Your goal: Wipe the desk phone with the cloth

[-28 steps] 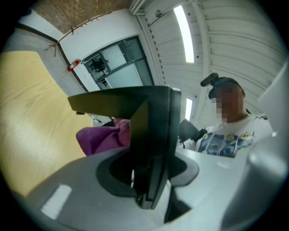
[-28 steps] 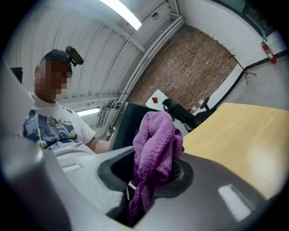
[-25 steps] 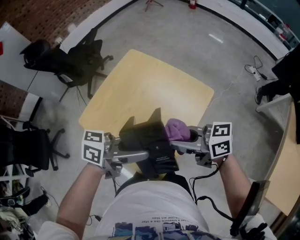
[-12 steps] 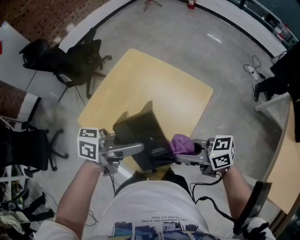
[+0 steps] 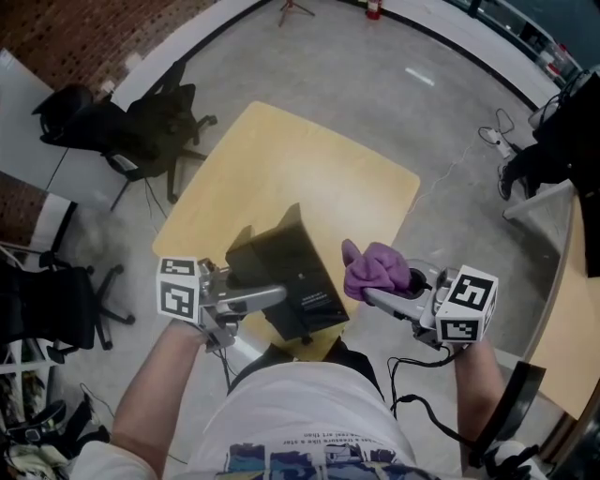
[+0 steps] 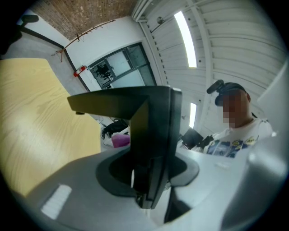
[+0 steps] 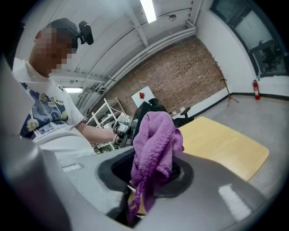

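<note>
Purple terry fills your right gripper [image 5: 375, 296]: its jaws are pinched on the cloth [image 5: 376, 269]. The cloth bunches up above them in a loose wad, and a tail hangs below the jaws in the right gripper view. Black plastic fills the other one. Your left gripper [image 5: 279, 296] is clamped on the desk phone [image 5: 292, 274], its jaws partway closed against the phone's thin edge. In the left gripper view the phone stands on end between them.

Take the phone as your marker. The cloth sits just to its right at about the same height. It is close but apart, with a strip of wood showing between the two in the head view. Your left gripper comes in from the phone's left, and your right gripper reaches in from the far side of the cloth.

The phone is tilted and held over the near edge of the bench [image 5: 302, 167], whose pale yellow wooden top spreads away behind it. Whether the phone's lower edge touches the wood cannot be told from these views.

Farther back and to the left of the phone, a black office chair [image 5: 161, 122] stands on the grey concrete floor [image 5: 394, 103]. Beyond that, a red fire extinguisher [image 5: 373, 7] sits by the far wall.
</note>
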The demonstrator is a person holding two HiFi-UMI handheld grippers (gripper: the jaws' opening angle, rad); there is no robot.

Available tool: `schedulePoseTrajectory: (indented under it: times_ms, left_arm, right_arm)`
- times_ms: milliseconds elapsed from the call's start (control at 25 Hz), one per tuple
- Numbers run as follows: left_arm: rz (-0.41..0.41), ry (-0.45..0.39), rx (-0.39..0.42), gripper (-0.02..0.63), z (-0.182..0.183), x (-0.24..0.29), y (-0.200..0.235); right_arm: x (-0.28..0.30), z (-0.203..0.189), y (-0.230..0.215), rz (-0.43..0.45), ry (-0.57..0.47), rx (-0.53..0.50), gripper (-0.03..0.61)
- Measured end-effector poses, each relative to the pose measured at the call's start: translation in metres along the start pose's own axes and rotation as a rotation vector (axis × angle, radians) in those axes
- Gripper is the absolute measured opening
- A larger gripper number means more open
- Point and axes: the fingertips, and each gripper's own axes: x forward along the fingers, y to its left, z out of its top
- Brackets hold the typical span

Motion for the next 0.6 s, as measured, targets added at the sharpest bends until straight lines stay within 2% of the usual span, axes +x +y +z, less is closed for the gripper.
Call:
schedulePoseTrajectory:
  times_ms: [120,240,600]
  left_arm:
    - [-0.002,0.011,-0.014,0.178,-0.005,0.000,0.003]
    - [-0.010,0.015,-0.029,0.178,-0.010,0.000,0.004]
    - [-0.016,-0.004,-0.041,0.178,-0.009,-0.007,0.008]
  right_arm:
    - [0.003,0.030,0.005,-0.026,-0.044,-0.053,0.101]
    - [0.013,0.044,0.010,-0.043,-0.055,-0.087,0.101]
    - [0.025,0.014,0.018,-0.072,-0.002,-0.058,0.101]
